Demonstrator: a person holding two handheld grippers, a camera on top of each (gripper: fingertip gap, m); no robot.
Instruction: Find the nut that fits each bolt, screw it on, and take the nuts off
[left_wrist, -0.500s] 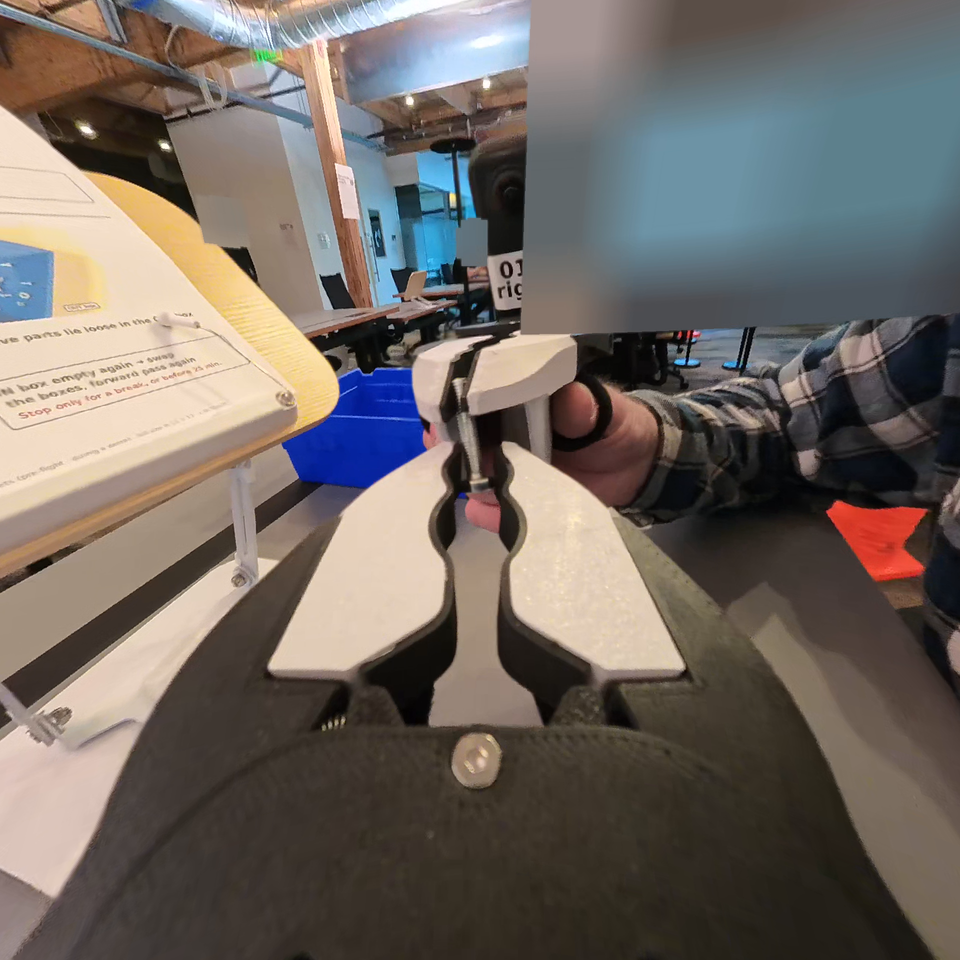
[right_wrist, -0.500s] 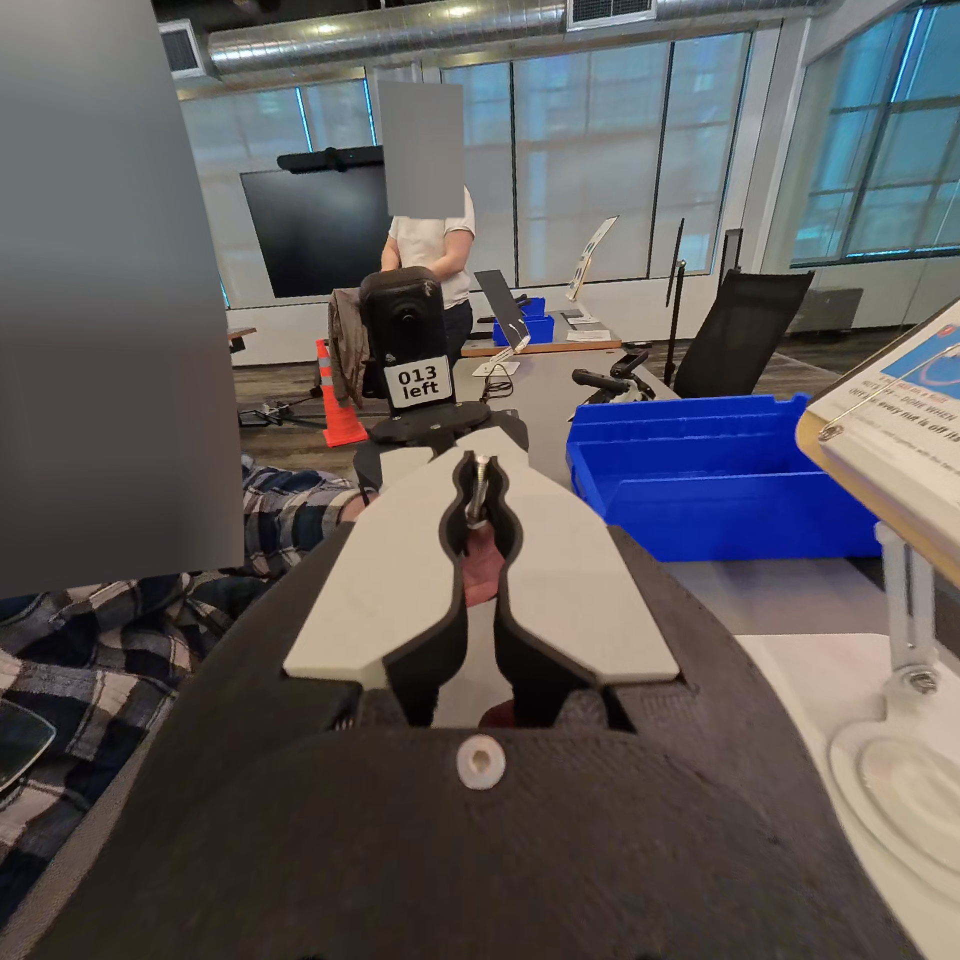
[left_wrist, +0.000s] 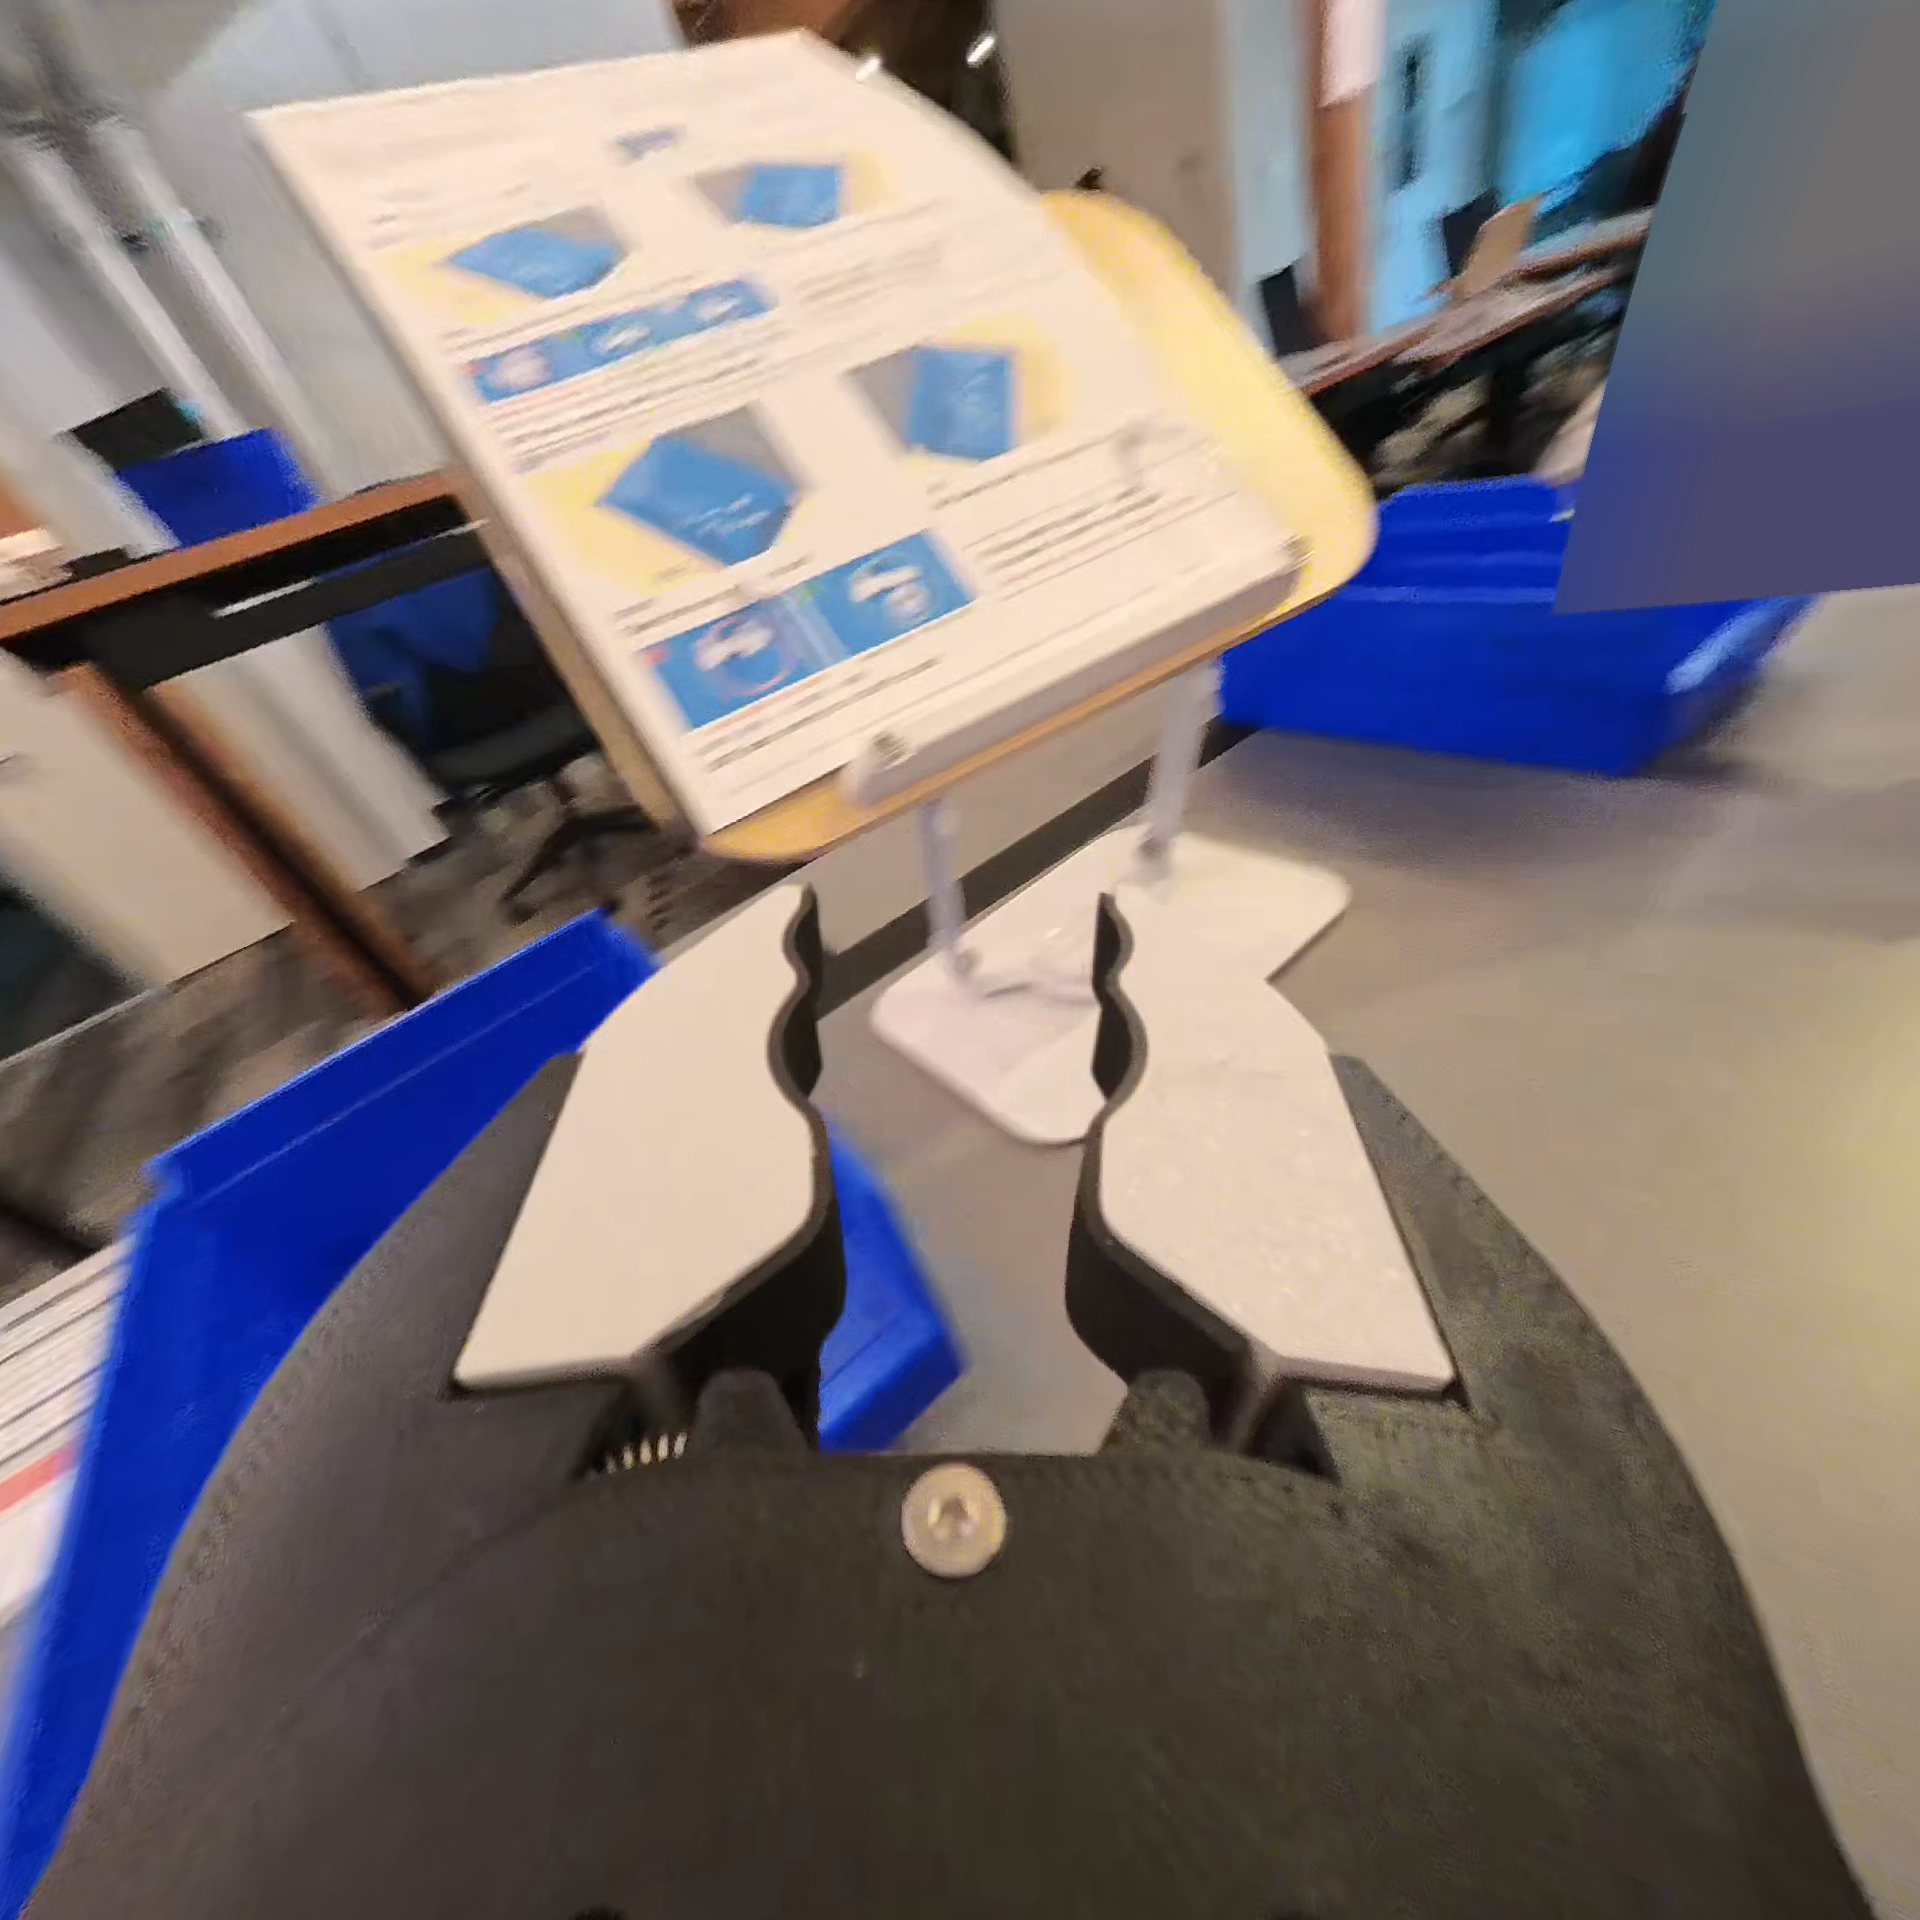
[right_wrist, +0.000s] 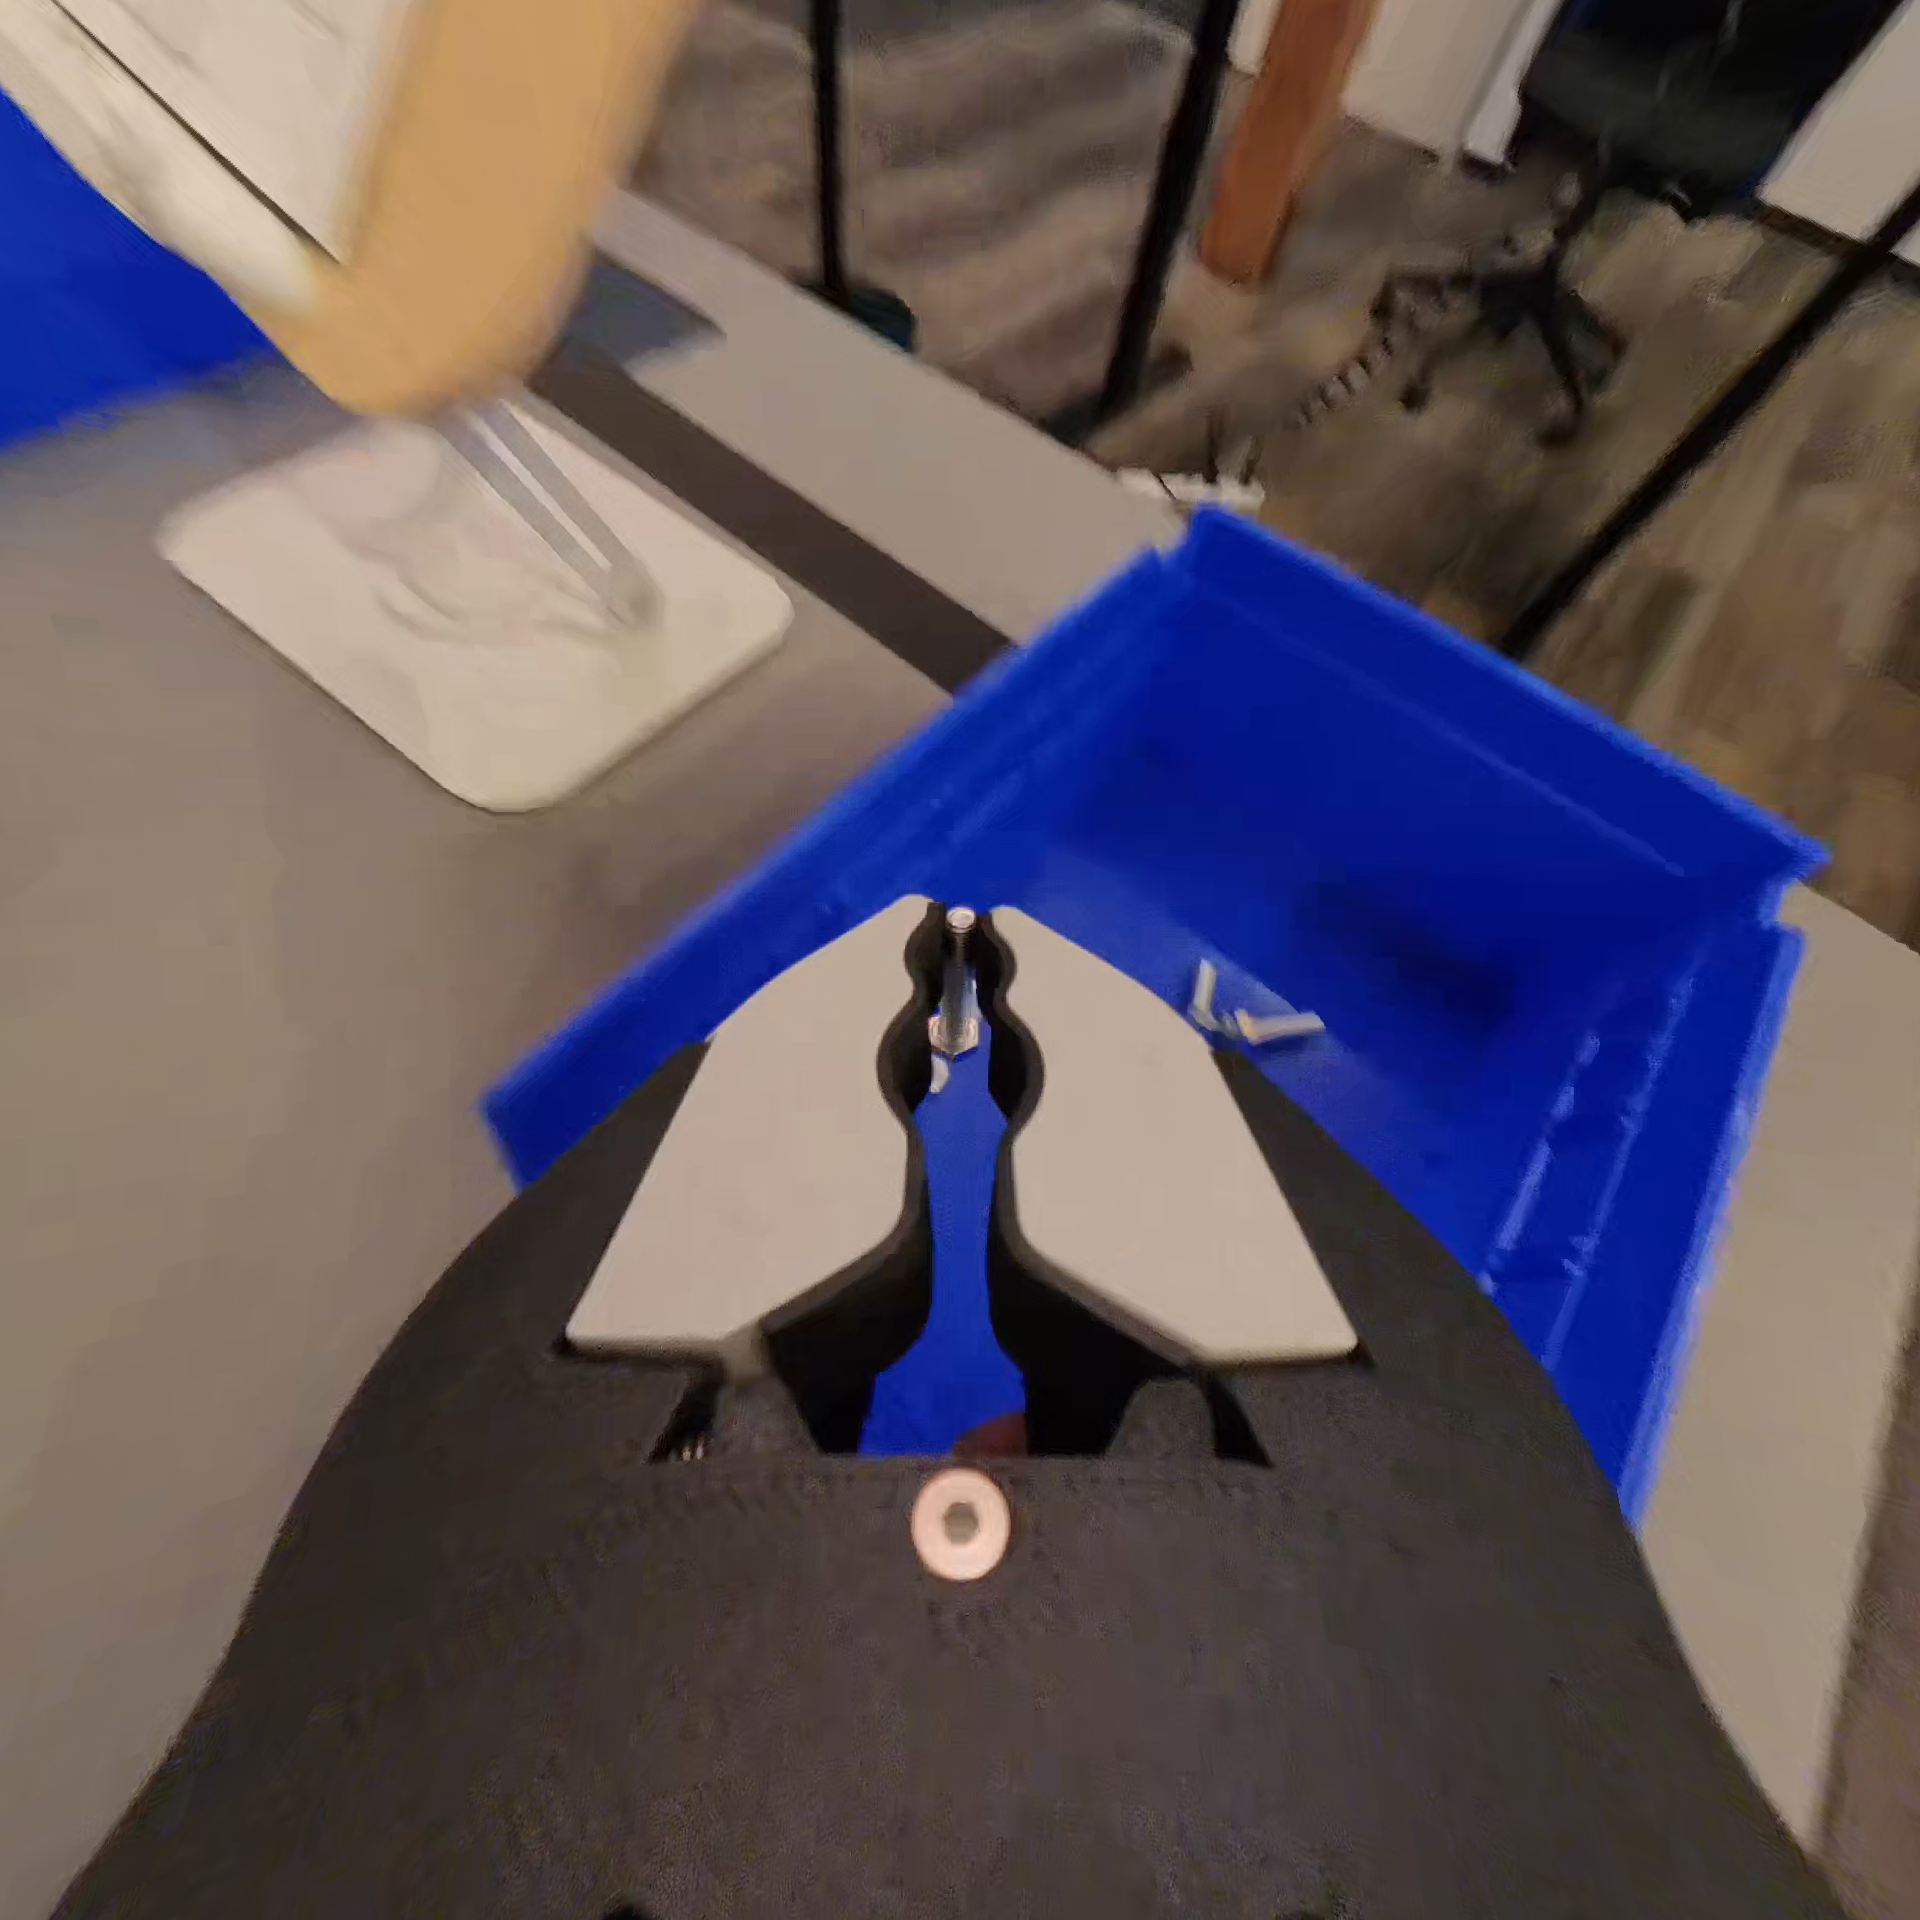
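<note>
This is an open-plan office used as a workbench station. A smooth grey tabletop (left_wrist: 1558, 987) fills the right of the left wrist view, with blue plastic parts bins (left_wrist: 1455, 665) and a white illustrated instruction sheet on a wooden stand (left_wrist: 790, 416) at upper centre. Black wheeled office chairs (right_wrist: 1538, 281) stand on carpet at the upper right of the right wrist view, beside a timber post (right_wrist: 1278, 135).

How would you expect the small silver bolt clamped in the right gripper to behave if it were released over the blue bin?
The small silver bolt looks rigid metal, so it probably drops straight into the blue bin. Its round shank may roll. Being thin and smooth, it could slip in the right gripper.
</note>
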